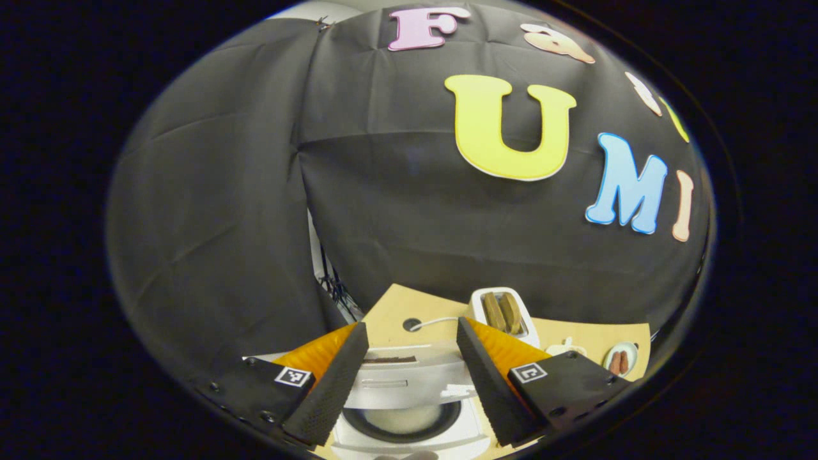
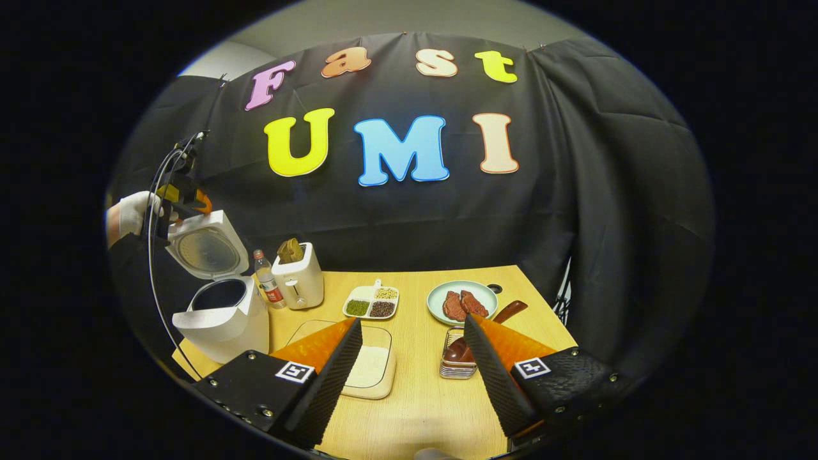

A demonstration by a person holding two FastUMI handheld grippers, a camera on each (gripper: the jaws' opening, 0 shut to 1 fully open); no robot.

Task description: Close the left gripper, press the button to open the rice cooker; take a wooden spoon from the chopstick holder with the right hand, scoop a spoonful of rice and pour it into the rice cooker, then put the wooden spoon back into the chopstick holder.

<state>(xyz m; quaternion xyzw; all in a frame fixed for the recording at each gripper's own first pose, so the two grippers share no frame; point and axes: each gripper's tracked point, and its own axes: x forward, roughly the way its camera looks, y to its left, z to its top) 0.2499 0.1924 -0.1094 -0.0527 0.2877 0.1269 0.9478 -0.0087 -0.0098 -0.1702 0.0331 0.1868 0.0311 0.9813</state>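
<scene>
- The rice cooker [image 2: 220, 319] stands at the desk's [image 2: 415, 396] left edge with its lid [image 2: 206, 246] swung up, so I judge the button step done.
- In the left gripper view my left gripper [image 1: 409, 377] hangs above the open cooker, fingers spread apart and holding nothing; the inner pot [image 1: 402, 418] lies between them at 6 o'clock.
- In the right gripper view that same left gripper sits far off at 10 o'clock, held in a gloved hand [image 2: 134, 214] by the raised lid.
- My right gripper [image 2: 412, 374] hovers over the desk's near side, fingers wide open and empty.
- The wooden spoon [image 2: 489, 329] is what the coming move turns on: it lies just beyond my right finger at about 1 o'clock, its bowl down in the metal chopstick holder [image 2: 455, 363], its handle slanting up and away to the right towards 2 o'clock.
- The right hand is plainly the nearer one; the left is well apart across the desk.
- The tray of rice [image 2: 369, 369] lies just past my left finger at 11 o'clock, between the holder and the cooker.
- I judge I must swing right and close across the handle's long axis.
</scene>
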